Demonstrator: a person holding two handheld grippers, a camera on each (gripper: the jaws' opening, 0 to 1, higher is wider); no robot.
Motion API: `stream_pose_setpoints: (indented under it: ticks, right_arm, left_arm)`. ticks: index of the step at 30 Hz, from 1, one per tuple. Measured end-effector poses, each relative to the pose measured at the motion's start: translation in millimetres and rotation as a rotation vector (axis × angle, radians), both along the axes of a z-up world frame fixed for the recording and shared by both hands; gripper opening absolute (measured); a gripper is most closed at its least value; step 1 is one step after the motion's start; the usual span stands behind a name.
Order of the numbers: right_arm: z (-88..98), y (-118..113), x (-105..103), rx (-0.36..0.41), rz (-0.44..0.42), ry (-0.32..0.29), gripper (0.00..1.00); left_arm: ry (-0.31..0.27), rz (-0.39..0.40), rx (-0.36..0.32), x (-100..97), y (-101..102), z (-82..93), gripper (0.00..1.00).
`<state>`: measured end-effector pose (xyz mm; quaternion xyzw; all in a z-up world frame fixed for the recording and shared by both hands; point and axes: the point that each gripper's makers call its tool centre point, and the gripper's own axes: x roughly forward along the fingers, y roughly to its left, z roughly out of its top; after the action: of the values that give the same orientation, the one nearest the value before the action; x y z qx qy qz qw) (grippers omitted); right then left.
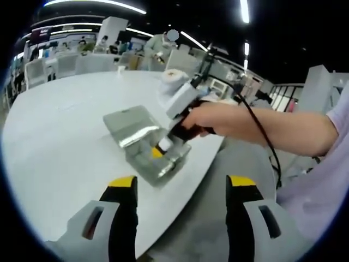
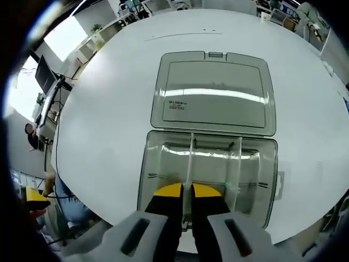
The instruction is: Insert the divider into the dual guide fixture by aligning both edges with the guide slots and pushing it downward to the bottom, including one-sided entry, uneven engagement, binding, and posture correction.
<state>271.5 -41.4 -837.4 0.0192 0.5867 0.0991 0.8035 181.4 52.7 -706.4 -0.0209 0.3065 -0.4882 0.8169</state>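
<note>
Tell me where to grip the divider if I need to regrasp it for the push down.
Judging by the right gripper view, take the divider by its upper edge, coming from above the clear box. It stands as a thin upright plate between the box walls, so only that edge is free; the right gripper pinches there already.

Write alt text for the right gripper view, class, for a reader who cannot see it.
The right gripper, jaws nearly shut on a thin clear divider, holds it upright inside an open clear box on a white round table. A second divider stands to its right, and the box's lid lies open flat beyond.
</note>
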Motion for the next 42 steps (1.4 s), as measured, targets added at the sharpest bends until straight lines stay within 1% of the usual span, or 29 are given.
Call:
stream_pose_setpoints:
  ticks: [3,9,11,15,21,27,34,42]
  right_arm:
    - [-0.3,-0.3,-0.4,0.008,0.020,-0.008,0.00]
    - [0.0,-2.7,-1.3,0.036,-0.005,-0.023,0.00]
    - [0.4,1.4,-1.1,0.023,0.005,-0.028,0.00]
    - [0.6,4.6,-1.0,-0.036,0.062,-0.034,0.00]
    - [0.2,-3.5,-1.8,0.001,0.032,-0.031,0.00]
    - [0.6,0.0,-2.2,-0.002,0.050,-0.037,0.00]
    - [-0.7,0.0,-1.4,0.019,0.025,-0.027,0.00]
    - [-0.3,1.6,-0.4,0.023,0.038,-0.041,0.01]
  left_arm:
    - [0.000,-0.002,-0.001,-0.3,-1.0,0.3,0.63]
    - [-0.003,-0.002,0.003,-0.7,-0.8,1.3,0.63]
    - [-0.003,-0.001,0.005,-1.0,-0.4,0.6,0.63]
    - [-0.001,-0.003,0.009,-2.4,-1.0,-0.4,0.63]
    - [-0.003,0.004,0.005,-0.5,-2.0,1.2,0.63]
    - [-0.003,0.002,0.013,-1.1,-2.4,-0.9,0.63]
    - [-0.008,0.000,0.014,-0.5,-4.1,0.9,0.63]
    - [-0.016,-0.001,0.023,-2.5,-4.8,3.0,0.63]
